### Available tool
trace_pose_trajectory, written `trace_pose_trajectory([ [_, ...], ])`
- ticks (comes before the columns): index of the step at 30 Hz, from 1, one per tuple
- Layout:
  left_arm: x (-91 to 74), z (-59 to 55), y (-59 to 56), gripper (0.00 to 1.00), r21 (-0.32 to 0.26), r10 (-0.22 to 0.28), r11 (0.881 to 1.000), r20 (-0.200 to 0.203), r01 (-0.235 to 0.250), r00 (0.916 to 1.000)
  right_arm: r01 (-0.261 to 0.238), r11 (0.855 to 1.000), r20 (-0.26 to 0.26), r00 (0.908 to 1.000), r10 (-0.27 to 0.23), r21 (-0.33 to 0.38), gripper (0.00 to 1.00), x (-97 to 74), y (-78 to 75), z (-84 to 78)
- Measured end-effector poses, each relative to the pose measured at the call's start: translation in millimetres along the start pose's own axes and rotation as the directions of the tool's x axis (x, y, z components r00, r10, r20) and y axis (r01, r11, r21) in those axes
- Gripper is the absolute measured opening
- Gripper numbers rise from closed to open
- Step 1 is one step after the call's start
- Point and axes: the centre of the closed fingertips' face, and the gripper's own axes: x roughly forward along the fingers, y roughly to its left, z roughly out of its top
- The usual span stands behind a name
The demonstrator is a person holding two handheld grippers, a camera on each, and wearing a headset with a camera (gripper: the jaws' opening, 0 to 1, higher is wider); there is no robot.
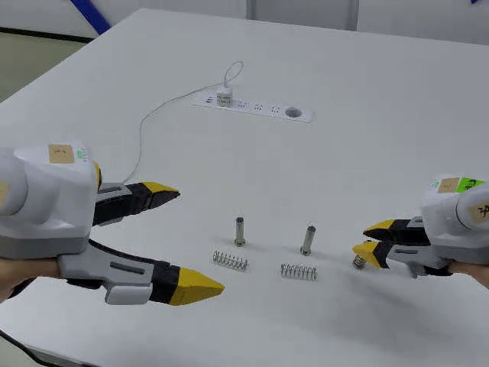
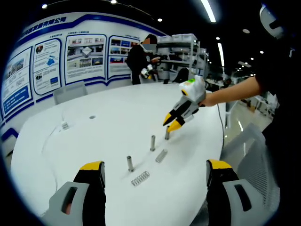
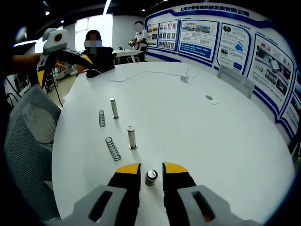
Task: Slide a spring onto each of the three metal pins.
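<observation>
Two bare metal pins [image 1: 240,231] [image 1: 308,240] stand upright on the white table [image 1: 344,168], each with a loose spring [image 1: 230,261] [image 1: 299,271] lying in front of it. A third pin [image 1: 357,262] wears a spring and stands just under the tips of my right gripper [image 1: 366,240]. In the right gripper view that pin [image 3: 150,176] sits in the narrow gap of the right gripper [image 3: 151,169], whose jaws stand slightly apart. My left gripper [image 1: 191,241] hovers wide open left of the pins, holding nothing. The left gripper [image 2: 155,165] faces the pins [image 2: 130,163] [image 2: 153,142].
A white power strip [image 1: 263,108] with a plugged charger [image 1: 224,97] and a thin cable [image 1: 141,134] lies at the back of the table. Mesh chairs [image 3: 33,136] stand along the table edge. People stand farther off in the room.
</observation>
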Motion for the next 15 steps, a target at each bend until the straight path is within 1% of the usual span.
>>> trace_pose_trajectory([
  [3, -0.1, -0.8, -1.0, 0.91, 0.008, 0.002, 1.0, -0.007, -0.002, 1.0, 0.0, 1.0, 0.022, 0.9998, 0.0, -0.016, 0.2, -5.1, 2.5, 8.6],
  [5, -0.4, -0.4, -2.1, 0.91, 0.009, 0.001, 1.0, -0.006, -0.001, 1.0, -0.005, 1.0, 0.027, 0.9996, 0.006, -0.025, 0.2, -7.1, 5.5, 12.4],
  [7, 0.0, 4.6, -4.3, 0.91, 0.0, -0.005, 1.0, 0.007, 0.005, 1.0, -0.018, 0.999, 0.033, 0.9993, 0.019, -0.038, 0.2, -9.3, 12.7, 17.4],
  [8, 0.5, 8.8, -4.9, 0.91, 0.003, -0.006, 1.0, 0.018, 0.006, 0.9998, -0.024, 0.999, 0.037, 0.999, 0.026, -0.048, 0.2, -10.1, 16.9, 20.2],
  [10, 1.9, 13.4, -4.7, 0.91, 0.015, -0.004, 1.0, 0.023, 0.004, 0.9997, -0.031, 0.998, 0.041, 0.9986, 0.033, -0.058, 0.2, -9.2, 20.5, 22.5],
  [13, 3.1, 19.4, -4.6, 0.91, 0.029, -0.007, 1.0, 0.031, 0.006, 0.9995, -0.051, 0.995, 0.042, 0.9976, 0.055, -0.08, 0.2, -8.3, 30.5, 26.4],
  [15, 2.9, 21.6, -4.3, 0.91, 0.034, -0.006, 0.999, 0.036, 0.005, 0.9993, -0.061, 0.994, 0.04, 0.9971, 0.065, -0.089, 0.2, -7.3, 35.1, 26.9],
])
